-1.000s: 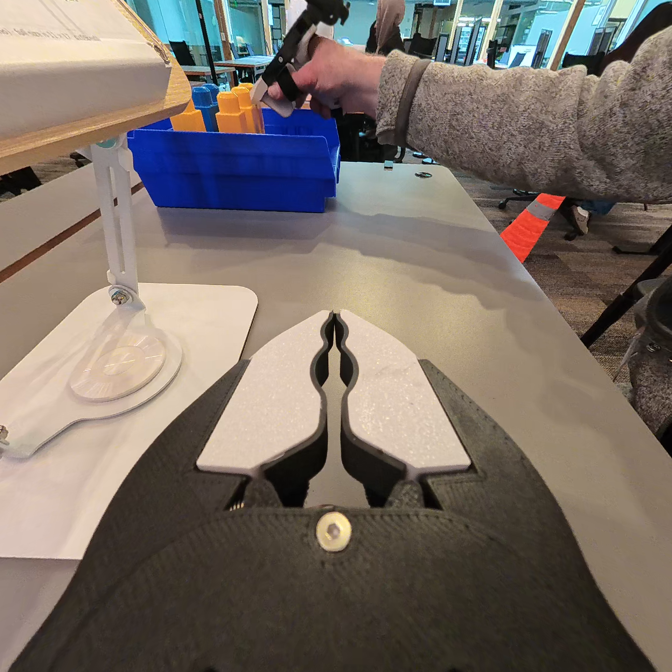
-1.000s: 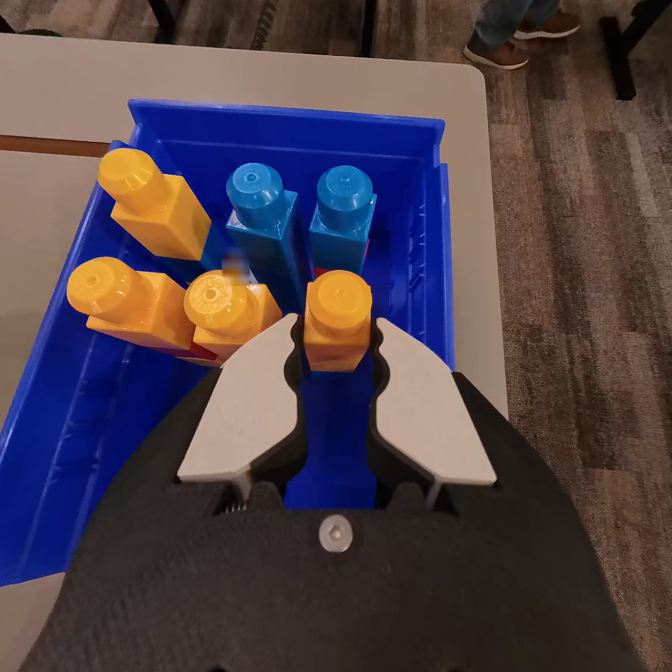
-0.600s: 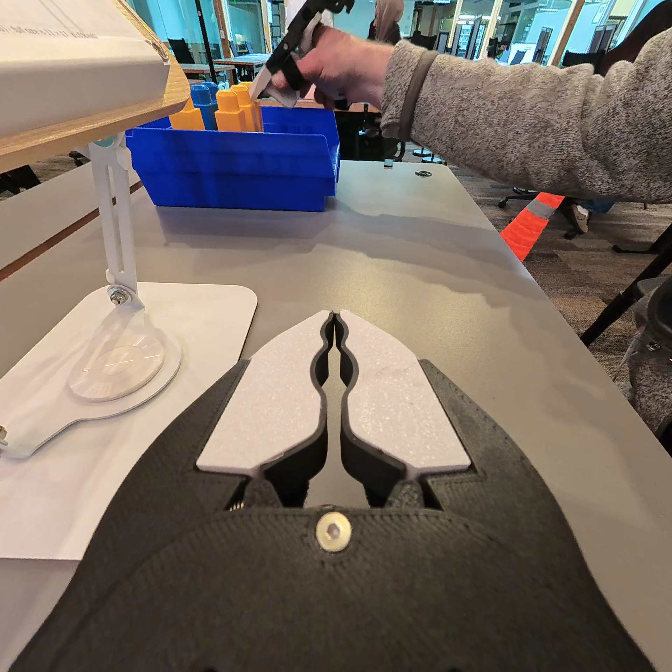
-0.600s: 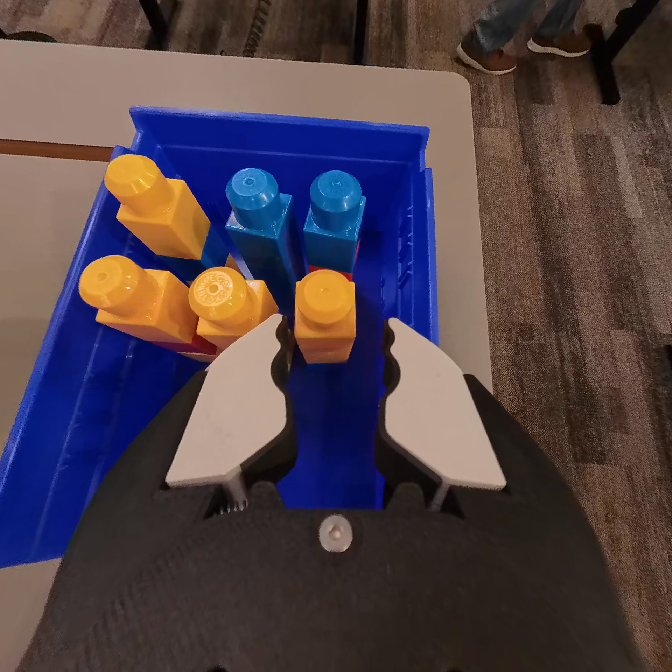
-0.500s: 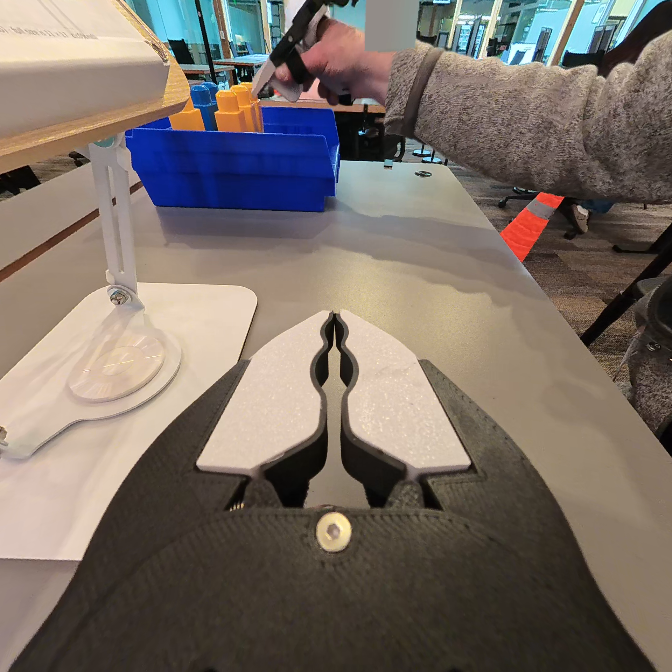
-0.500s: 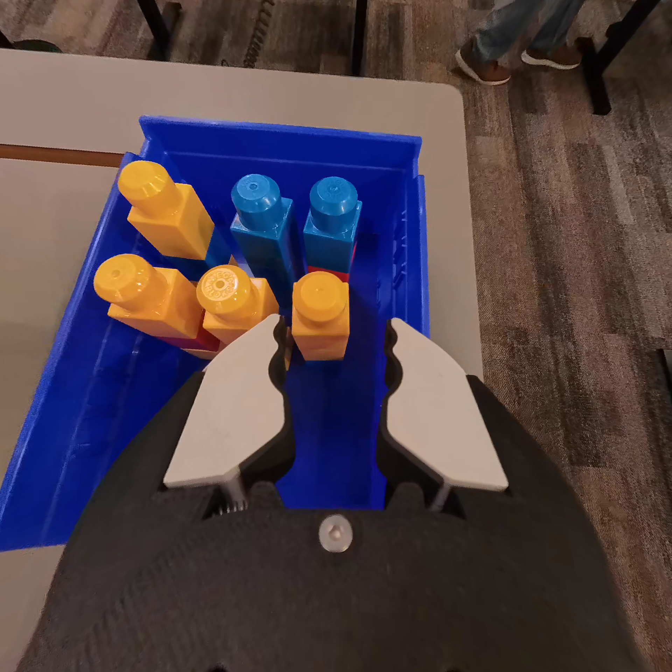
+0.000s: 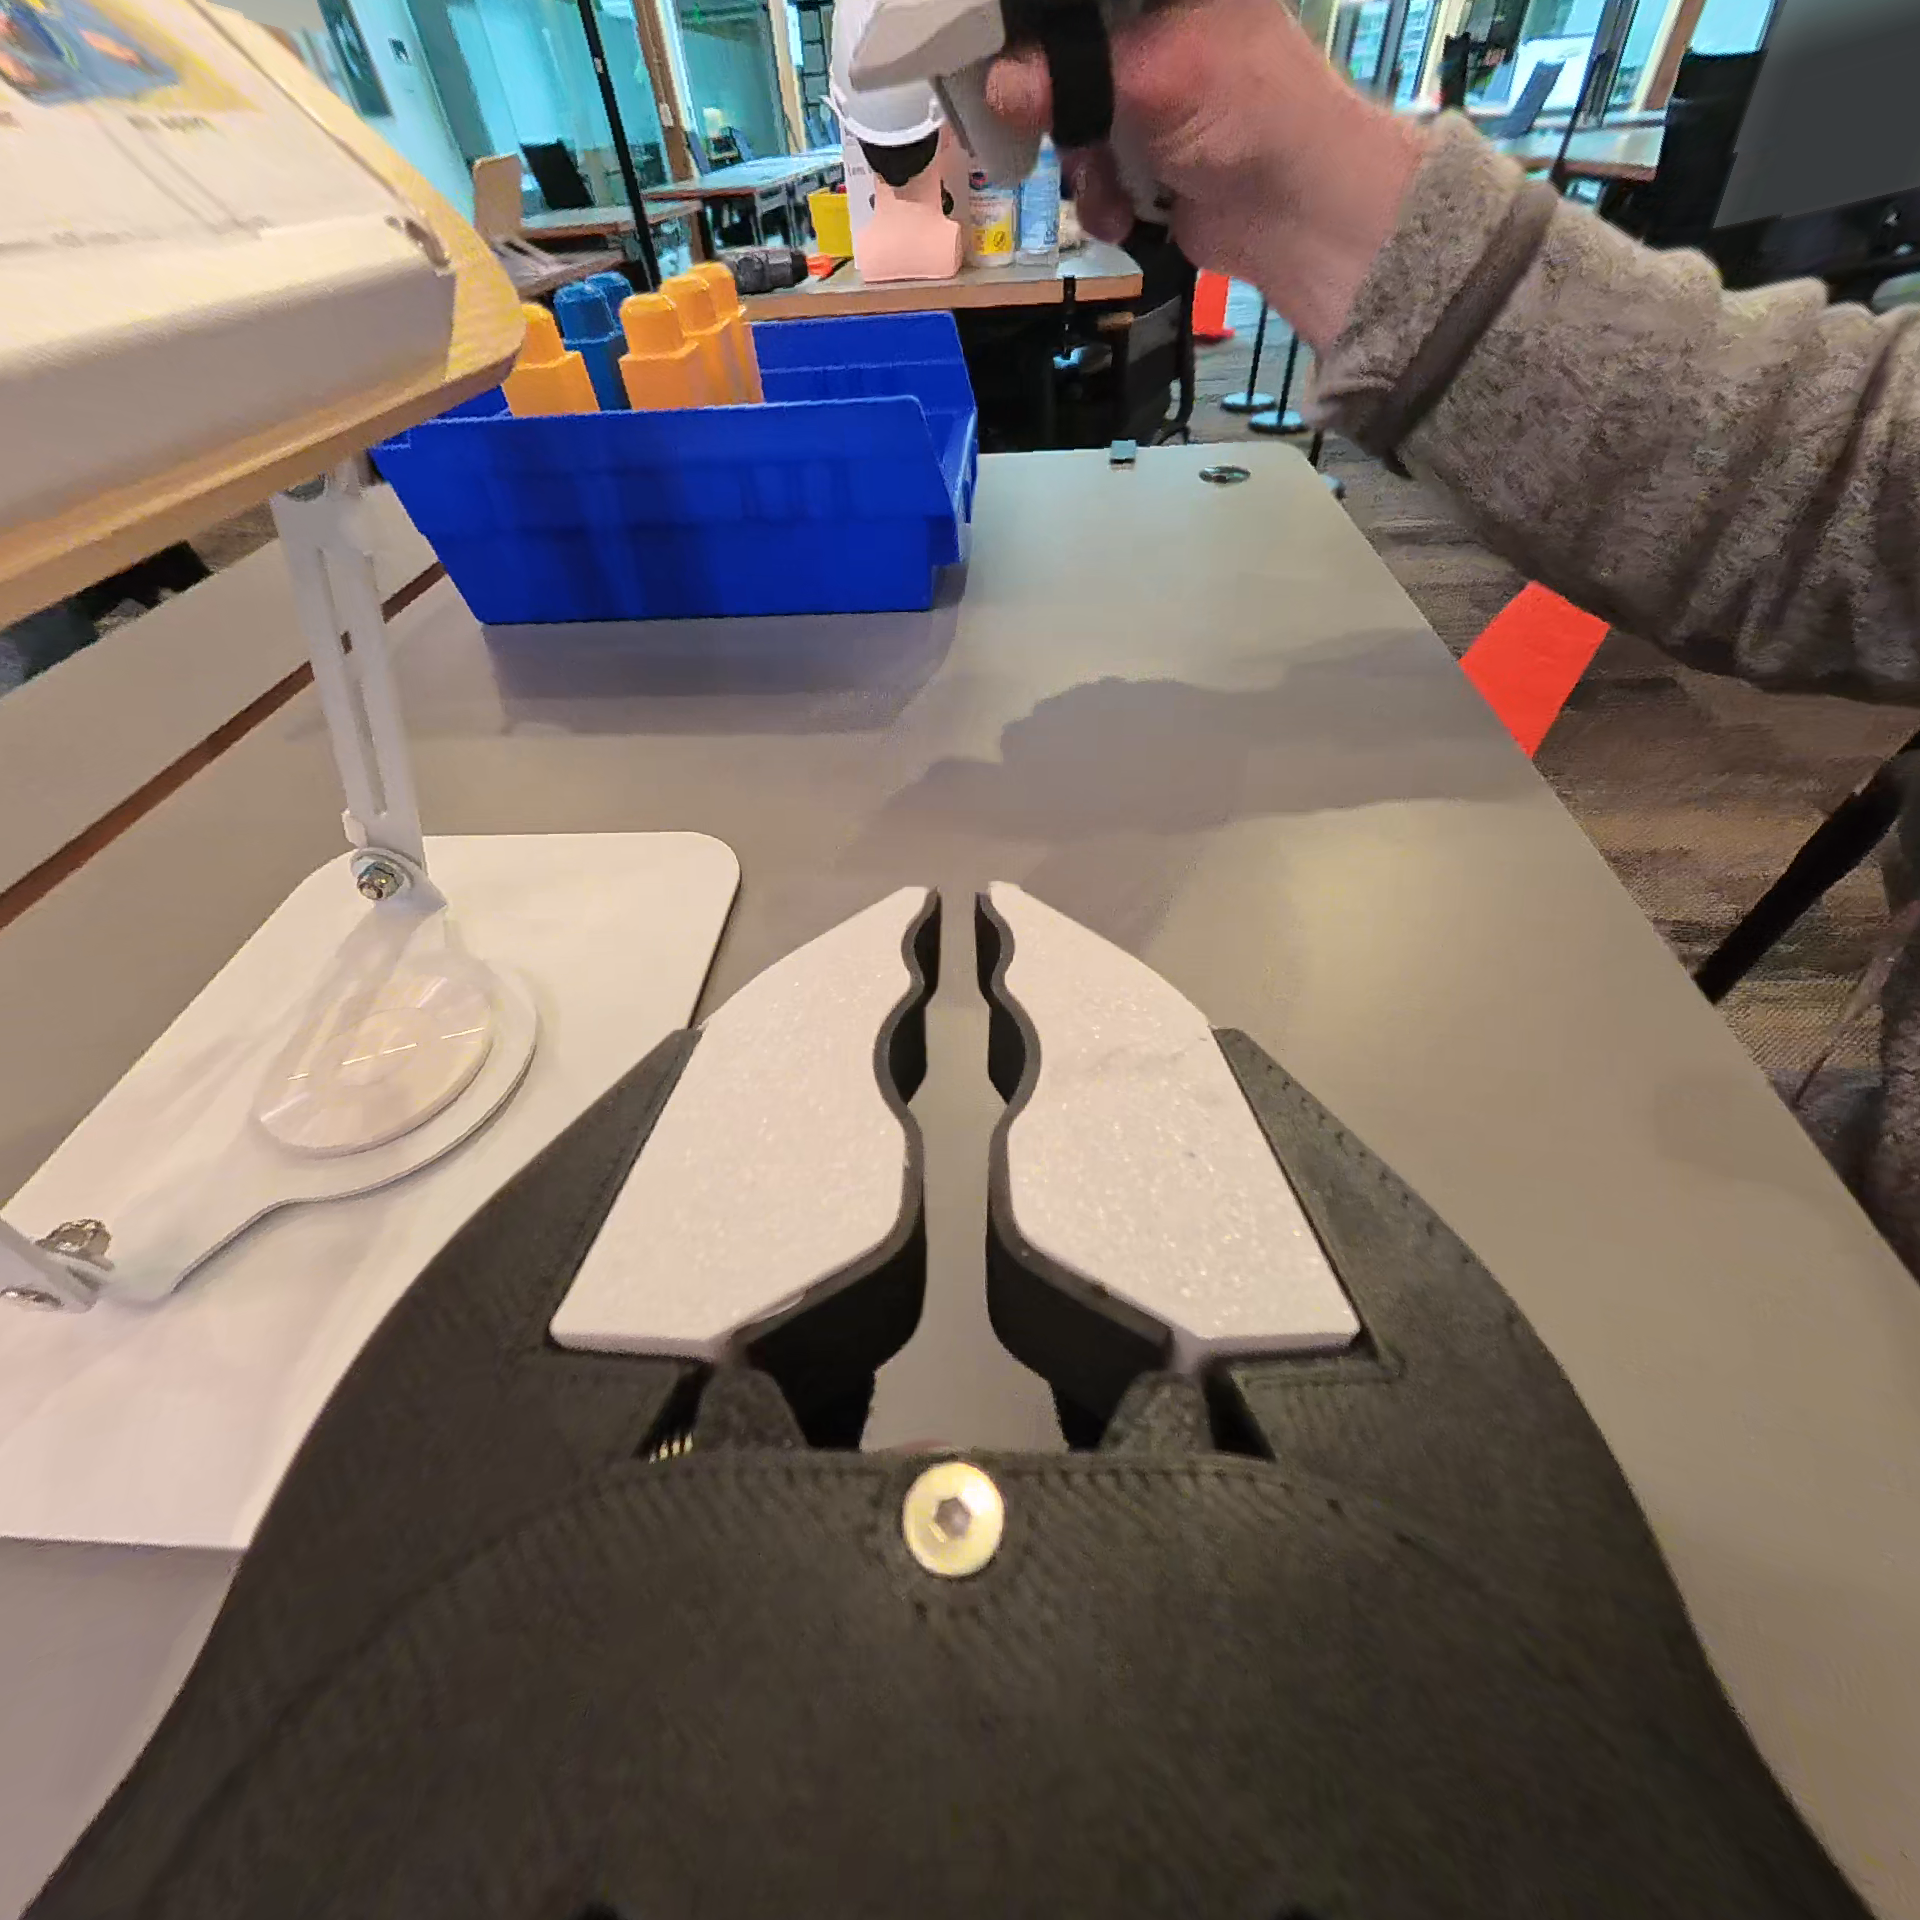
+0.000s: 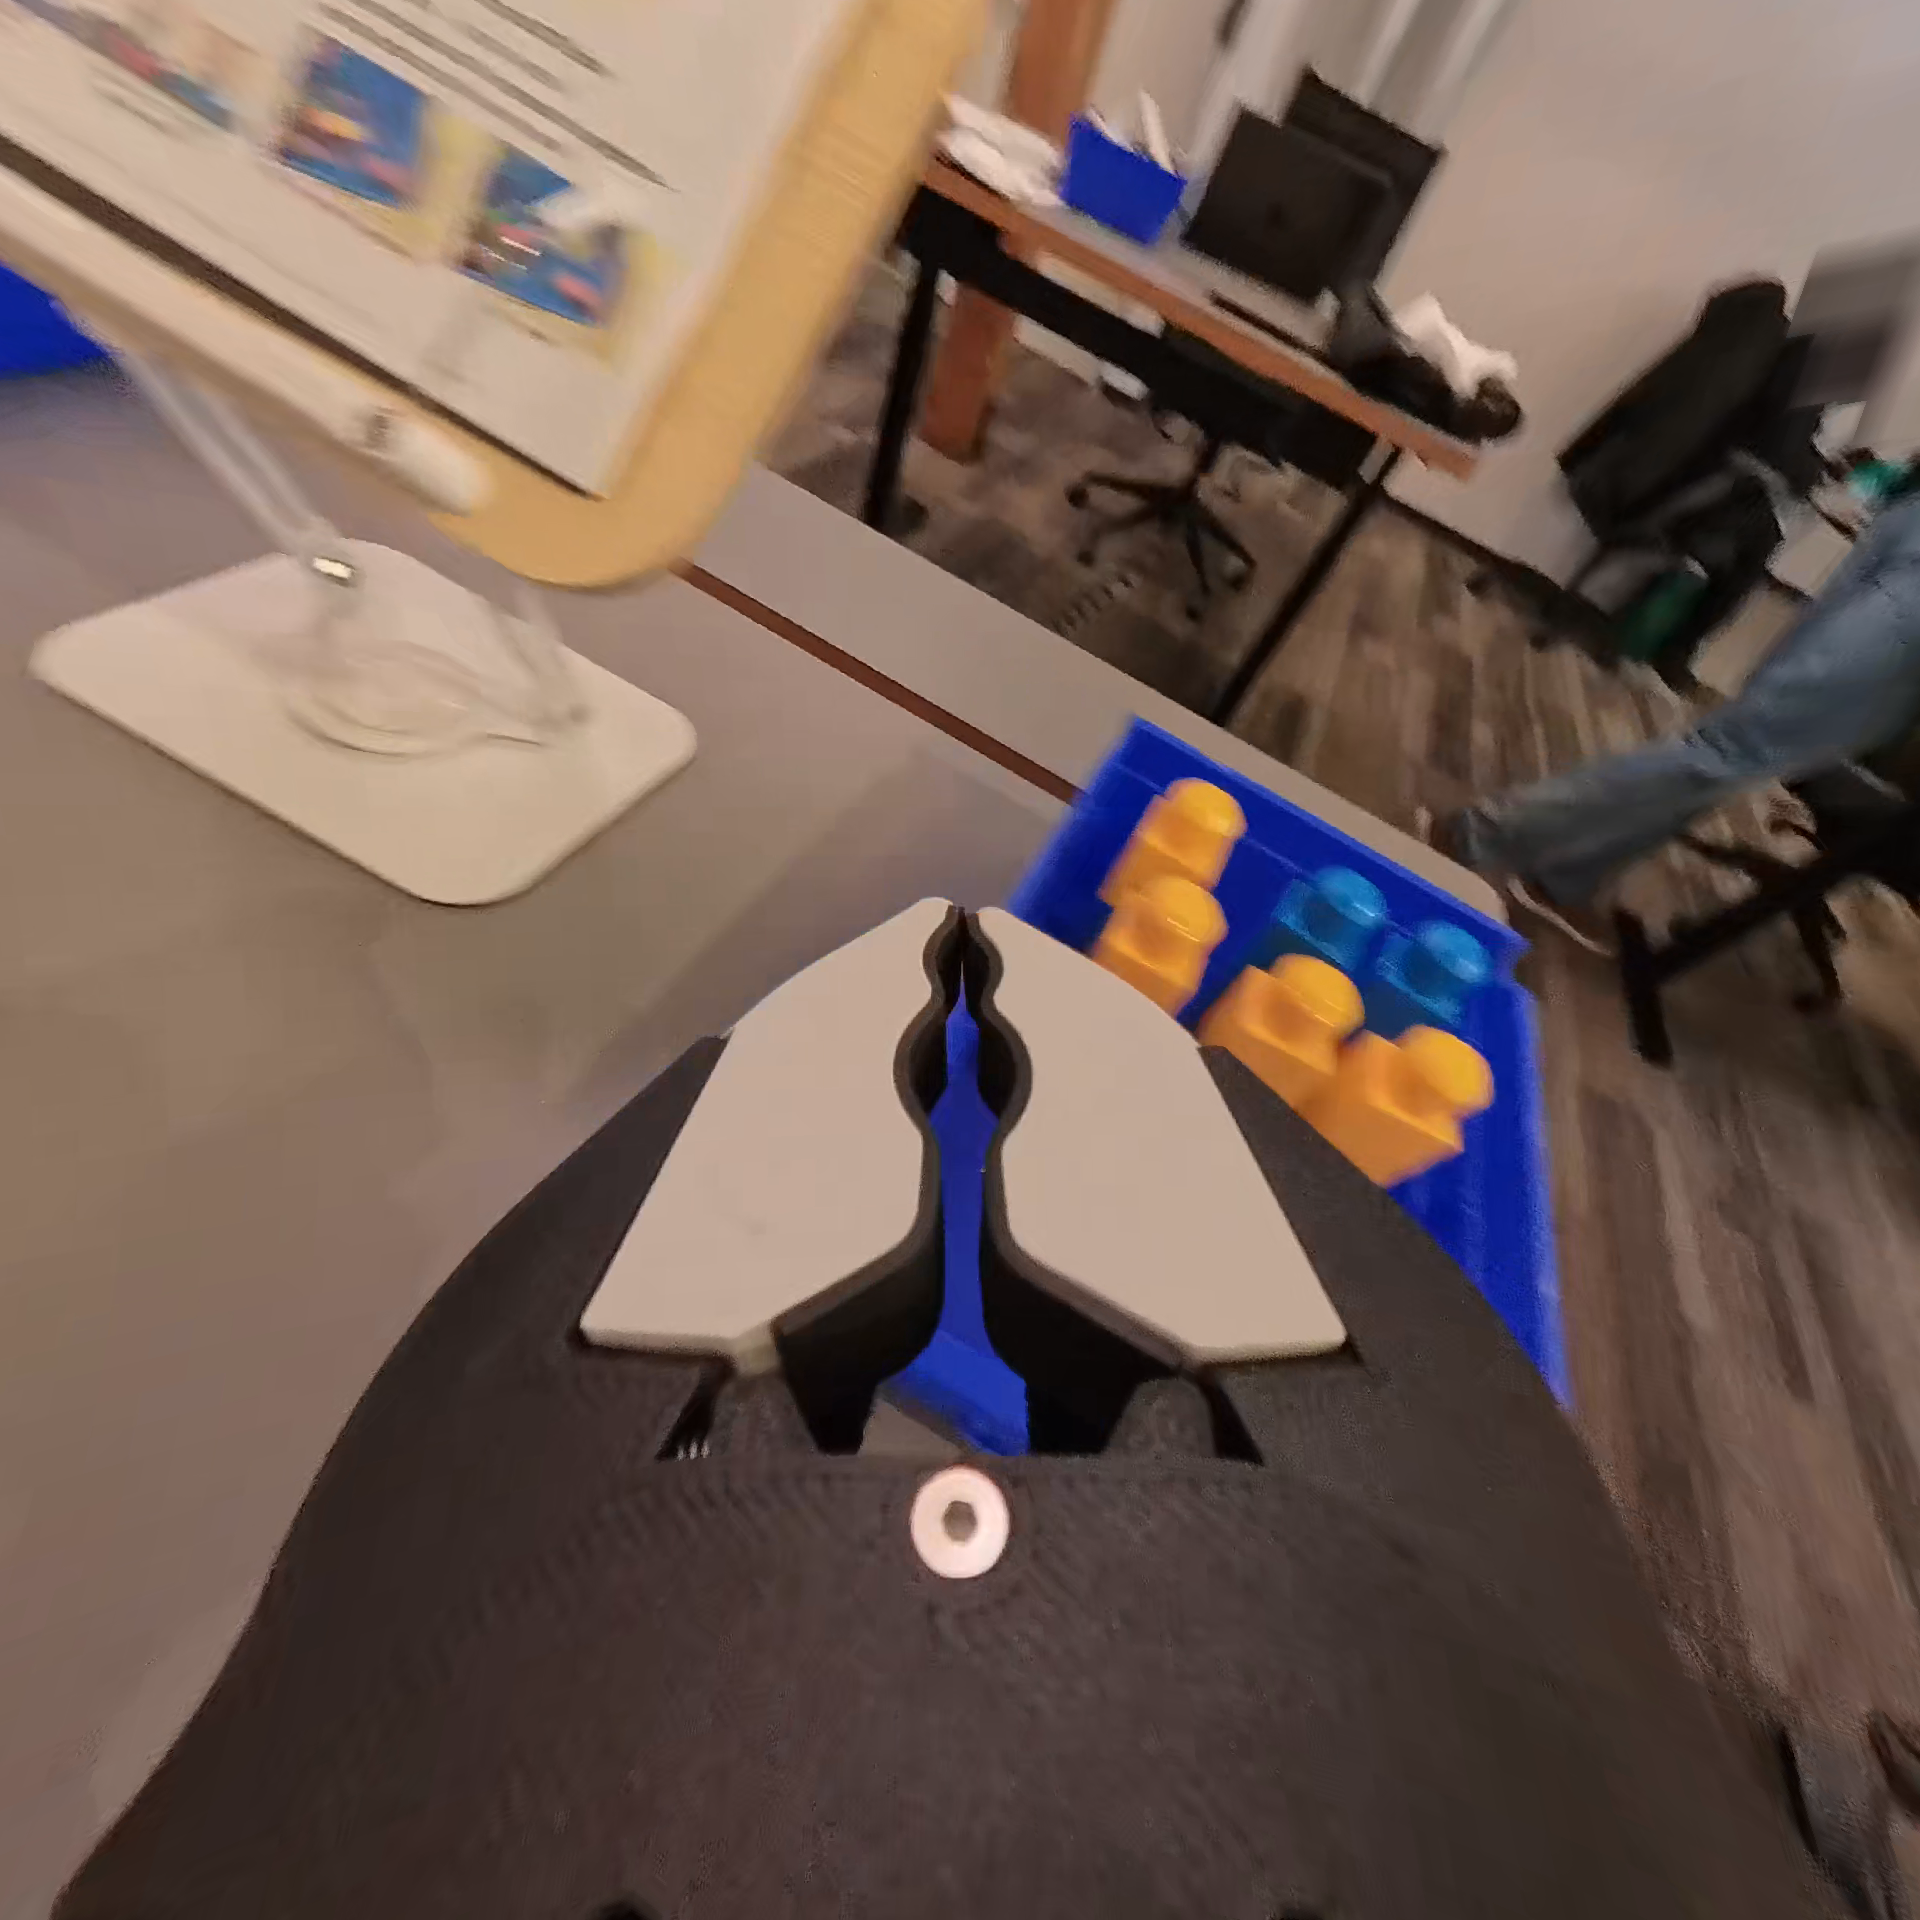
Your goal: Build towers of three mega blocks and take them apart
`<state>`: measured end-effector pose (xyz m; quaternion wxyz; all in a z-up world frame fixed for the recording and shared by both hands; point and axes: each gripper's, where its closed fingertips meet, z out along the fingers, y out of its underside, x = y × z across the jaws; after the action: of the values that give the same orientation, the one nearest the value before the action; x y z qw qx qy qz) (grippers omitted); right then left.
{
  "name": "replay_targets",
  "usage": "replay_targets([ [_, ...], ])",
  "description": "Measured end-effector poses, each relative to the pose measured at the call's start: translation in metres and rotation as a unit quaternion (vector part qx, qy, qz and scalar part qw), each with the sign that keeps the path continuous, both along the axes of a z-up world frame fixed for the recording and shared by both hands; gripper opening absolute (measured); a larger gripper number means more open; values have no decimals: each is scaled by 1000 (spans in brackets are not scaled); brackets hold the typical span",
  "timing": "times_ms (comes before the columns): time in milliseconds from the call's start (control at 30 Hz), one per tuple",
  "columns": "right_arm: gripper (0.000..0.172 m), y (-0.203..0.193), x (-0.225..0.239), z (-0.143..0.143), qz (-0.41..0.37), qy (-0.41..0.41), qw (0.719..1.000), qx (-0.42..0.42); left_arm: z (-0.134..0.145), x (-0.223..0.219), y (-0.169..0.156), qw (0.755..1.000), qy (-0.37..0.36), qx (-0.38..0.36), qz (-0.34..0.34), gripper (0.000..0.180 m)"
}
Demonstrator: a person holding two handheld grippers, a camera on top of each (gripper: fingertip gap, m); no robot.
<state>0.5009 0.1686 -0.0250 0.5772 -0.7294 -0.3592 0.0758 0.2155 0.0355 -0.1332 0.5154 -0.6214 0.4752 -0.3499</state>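
On the grey table (image 7: 1195, 623), item by item from left to right: my left gripper (image 7: 957, 902) is resting low, jaws a narrow slit apart, gripping nothing. My right gripper (image 8: 961, 920) is hanging just beside the blue bin (image 8: 1496, 1205), tips touching, nothing between them. Mega blocks (image 8: 1288, 1023), orange and blue, are standing stacked in that bin. Step, as I am judging it: between towers; next calls for opening over one stack. Lower blocks are hidden by the bin wall; the right view is blurring.

Low left view, high right, sharing bin (image 7: 675, 520)
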Motion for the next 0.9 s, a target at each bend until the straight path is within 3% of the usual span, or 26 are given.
replay_targets([
  [167,0,-46,-90,-20,109,43,993,14,14,-10,-10,999,8,26,28,0],
  [300,0,-55,-141,-51,153,40,987,10,44,-48,-13,992,15,81,97,4],
  [400,0,-53,-167,-78,182,51,982,-20,70,-116,1,968,78,136,198,11],
  [500,0,-52,-175,-93,189,3,982,-19,90,-209,33,923,163,166,308,17],
  [567,0,-52,-176,-94,196,13,980,-22,98,-259,55,916,174,153,328,18],
  [667,0,-48,-175,-110,197,6,980,-43,84,-327,103,898,242,132,342,23],
  [733,0,-48,-175,-115,200,8,978,-53,57,-362,136,887,297,100,339,30],
  [800,0,-46,-175,-121,203,7,977,-61,25,-379,160,883,345,68,310,35],
  [900,0,-44,-173,-132,202,-13,977,-70,-15,-398,185,857,433,46,275,40],
])
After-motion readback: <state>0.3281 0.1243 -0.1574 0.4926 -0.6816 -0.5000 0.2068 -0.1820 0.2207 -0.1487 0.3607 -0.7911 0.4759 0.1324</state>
